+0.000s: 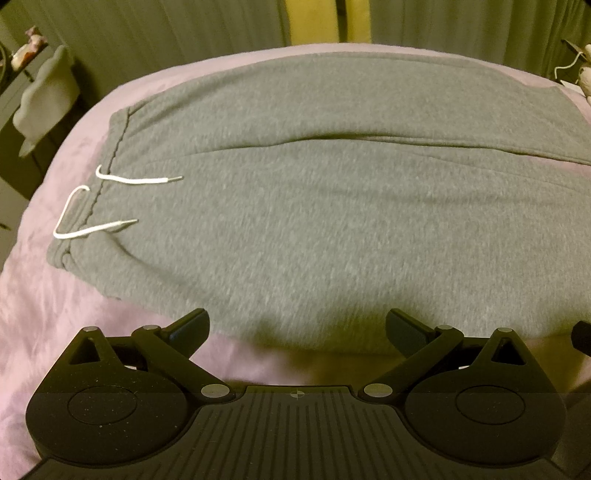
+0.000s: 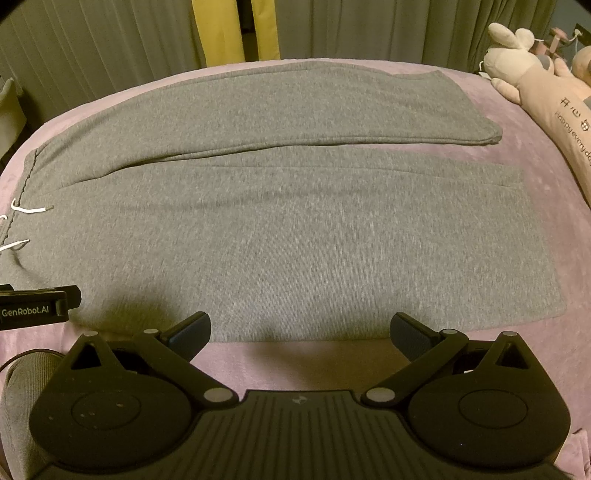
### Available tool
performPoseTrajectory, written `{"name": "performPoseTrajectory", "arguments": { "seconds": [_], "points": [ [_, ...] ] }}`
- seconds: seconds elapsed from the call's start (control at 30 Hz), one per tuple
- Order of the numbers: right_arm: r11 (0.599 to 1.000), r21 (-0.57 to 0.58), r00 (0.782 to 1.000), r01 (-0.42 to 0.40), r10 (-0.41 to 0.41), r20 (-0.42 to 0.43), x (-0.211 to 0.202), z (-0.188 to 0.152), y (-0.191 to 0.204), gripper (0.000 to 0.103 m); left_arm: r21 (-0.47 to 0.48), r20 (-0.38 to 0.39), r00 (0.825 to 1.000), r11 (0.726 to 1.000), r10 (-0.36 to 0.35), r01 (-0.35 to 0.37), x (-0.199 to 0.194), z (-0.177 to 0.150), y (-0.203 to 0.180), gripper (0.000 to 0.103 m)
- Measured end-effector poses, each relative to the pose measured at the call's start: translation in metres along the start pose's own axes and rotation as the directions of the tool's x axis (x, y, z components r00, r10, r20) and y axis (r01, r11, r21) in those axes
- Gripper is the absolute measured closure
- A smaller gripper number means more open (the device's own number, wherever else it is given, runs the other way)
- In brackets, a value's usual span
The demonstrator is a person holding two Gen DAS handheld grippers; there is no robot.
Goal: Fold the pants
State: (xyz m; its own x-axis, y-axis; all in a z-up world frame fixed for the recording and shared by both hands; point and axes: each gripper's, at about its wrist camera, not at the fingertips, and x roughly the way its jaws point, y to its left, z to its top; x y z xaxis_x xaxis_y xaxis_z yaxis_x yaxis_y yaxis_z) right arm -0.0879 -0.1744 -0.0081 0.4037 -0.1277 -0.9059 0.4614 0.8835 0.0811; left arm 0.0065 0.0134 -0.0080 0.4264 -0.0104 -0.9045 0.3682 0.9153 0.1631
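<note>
Grey sweatpants [image 1: 295, 206] lie flat across a pink bedcover [image 1: 55, 314], waistband at the left with white drawstrings [image 1: 136, 180], both legs running to the right. In the right wrist view the pants [image 2: 277, 240] show their two leg hems at the right, the far leg slightly apart from the near one. My left gripper [image 1: 297, 328] is open just above the near edge of the pants, nothing between its fingers. My right gripper [image 2: 301, 332] is also open at the near edge of the near leg. The left gripper [image 2: 37, 302] shows at the left edge of the right wrist view.
Plush toys [image 2: 535, 74] lie on the bed at the right. Grey-green curtains [image 2: 110, 37] with a yellow strip [image 2: 221, 33] hang behind the bed. A pale cushion-like object [image 1: 44, 96] sits off the bed at the left. A grey sleeve [image 2: 22, 398] is at the lower left.
</note>
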Motion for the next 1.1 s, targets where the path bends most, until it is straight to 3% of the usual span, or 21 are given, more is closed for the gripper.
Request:
{"name": "performPoseTrajectory", "arguments": {
  "seconds": [1.1],
  "points": [
    [1.000, 0.008, 1.000, -0.002, 0.002, -0.005, 0.0026, -0.0026, -0.0008, 0.000, -0.019, -0.017, 1.000, 1.000, -0.006, 0.006, 0.0022, 0.0008, 0.0021, 0.000]
  ]
}}
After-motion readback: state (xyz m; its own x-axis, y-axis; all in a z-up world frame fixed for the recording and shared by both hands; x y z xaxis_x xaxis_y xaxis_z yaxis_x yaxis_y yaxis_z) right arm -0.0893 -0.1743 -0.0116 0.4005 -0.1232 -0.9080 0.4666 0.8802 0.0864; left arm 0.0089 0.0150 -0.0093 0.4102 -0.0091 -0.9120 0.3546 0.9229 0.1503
